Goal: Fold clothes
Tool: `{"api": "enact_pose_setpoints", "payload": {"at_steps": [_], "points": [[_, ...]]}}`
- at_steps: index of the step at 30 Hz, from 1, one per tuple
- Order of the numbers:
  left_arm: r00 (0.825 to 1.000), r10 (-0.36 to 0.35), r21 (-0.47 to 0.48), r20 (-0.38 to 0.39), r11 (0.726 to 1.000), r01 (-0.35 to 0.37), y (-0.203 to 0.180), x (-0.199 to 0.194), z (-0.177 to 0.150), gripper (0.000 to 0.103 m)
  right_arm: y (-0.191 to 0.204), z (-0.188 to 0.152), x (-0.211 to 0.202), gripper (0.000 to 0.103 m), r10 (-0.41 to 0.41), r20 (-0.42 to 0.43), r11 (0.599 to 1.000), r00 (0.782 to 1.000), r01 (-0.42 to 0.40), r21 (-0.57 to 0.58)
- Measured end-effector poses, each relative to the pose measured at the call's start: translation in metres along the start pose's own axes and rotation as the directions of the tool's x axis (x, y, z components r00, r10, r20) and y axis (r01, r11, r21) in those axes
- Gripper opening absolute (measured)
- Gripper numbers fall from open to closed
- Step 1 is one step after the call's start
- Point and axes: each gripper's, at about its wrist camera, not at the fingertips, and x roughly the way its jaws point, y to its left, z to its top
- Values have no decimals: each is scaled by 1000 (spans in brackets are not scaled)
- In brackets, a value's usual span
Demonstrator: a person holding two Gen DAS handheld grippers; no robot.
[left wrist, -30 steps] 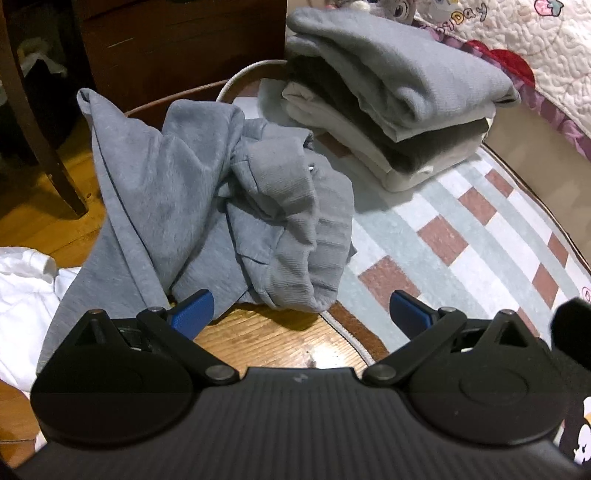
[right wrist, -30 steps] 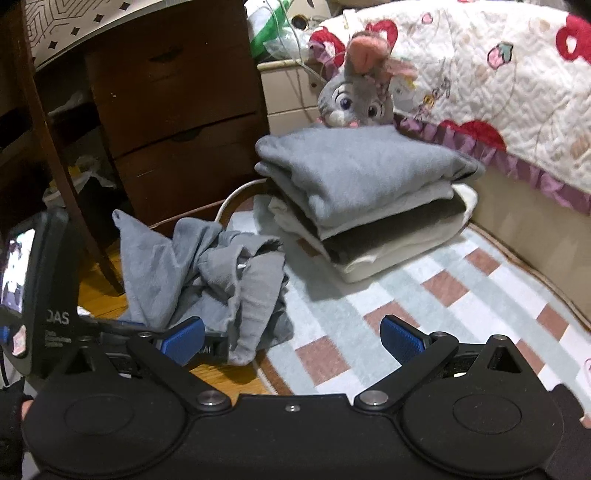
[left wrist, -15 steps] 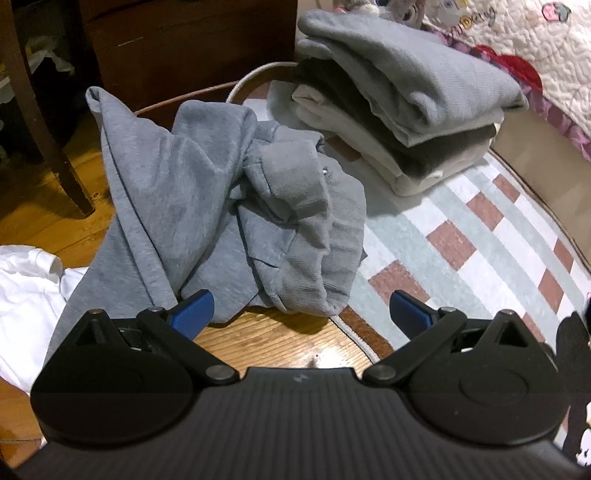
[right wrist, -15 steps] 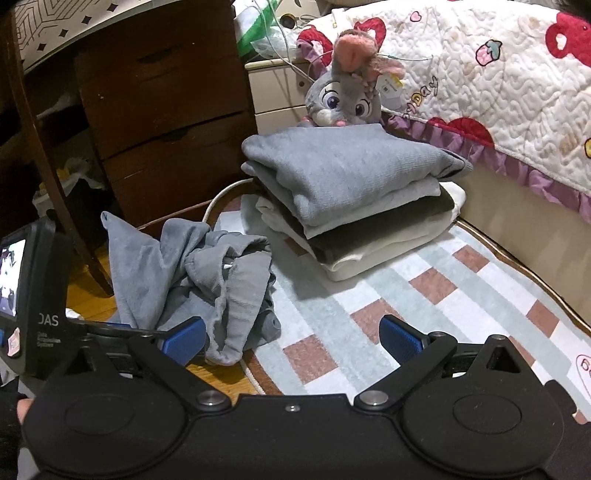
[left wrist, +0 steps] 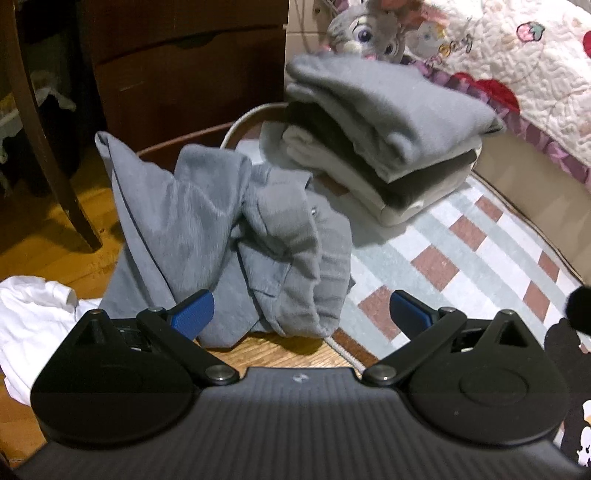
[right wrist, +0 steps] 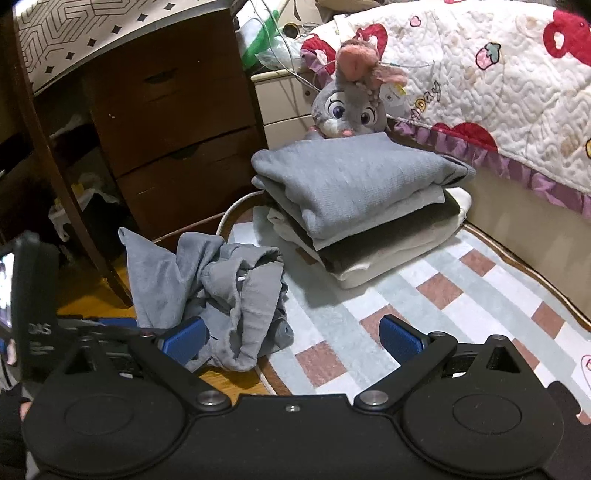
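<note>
- Left wrist view: left gripper (left wrist: 301,308) has its blue fingers spread wide, grasping nothing. It hovers low over the wood floor, just short of the crumpled grey garment (left wrist: 229,236).
- Garment lies heaped at the edge of the checked rug (left wrist: 461,258), partly on bare floor, w/ one corner standing up at the back.
- Change vs. a sec ago: view has tipped up and pulled back a bit. The plush toy (left wrist: 369,33) behind the folded stack (left wrist: 388,129) now shows; it was cut off before. Garment itself hasn't moved.
- Meaning, prob.: both tools are still lining up; no grab yet, fold not begun on this piece.
- Hard to see: white cloth (left wrist: 33,314) at left is cut by the frame edge. Garment type unclear; a small metal snap or rivet shows, nothing more. Stack top is motion-blurred.
- Right wrist view: right gripper (right wrist: 293,338) is also released, fingers apart, empty. Grey garment (right wrist: 221,288) sits ahead-left, its hem near the left blue pad; contact can't be told.
- Stack (right wrist: 362,206) stands on the rug beside the bed quilt (right wrist: 480,85), plush toy (right wrist: 351,103) behind it.
- Change: stack looks farther off and lower in frame, so this tool has drawn back too.
- Hidden: a device w/ a lit screen (right wrist: 26,306) blocks the left edge.
</note>
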Motion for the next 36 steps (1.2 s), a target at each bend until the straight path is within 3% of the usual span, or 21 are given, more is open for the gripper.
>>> {"api": "enact_pose_setpoints", "payload": {"at_steps": [27, 32, 34, 36], "points": [[1000, 7, -17, -31, 1000, -7, 3, 15, -3, 103, 2, -9, 3, 101, 6, 53, 1000, 999, -5, -10], [998, -30, -6, 53, 1000, 30, 12, 39, -13, 103, -10, -32, 31, 97, 91, 101, 992, 991, -98, 74], [999, -23, -42, 49, 999, 25, 21, 46, -14, 101, -15, -40, 46, 90, 112, 94, 987, 989, -122, 109], [996, 14, -79, 86, 997, -7, 32, 46, -12, 100, -19, -43, 59, 89, 113, 108, 987, 988, -124, 106]]}}
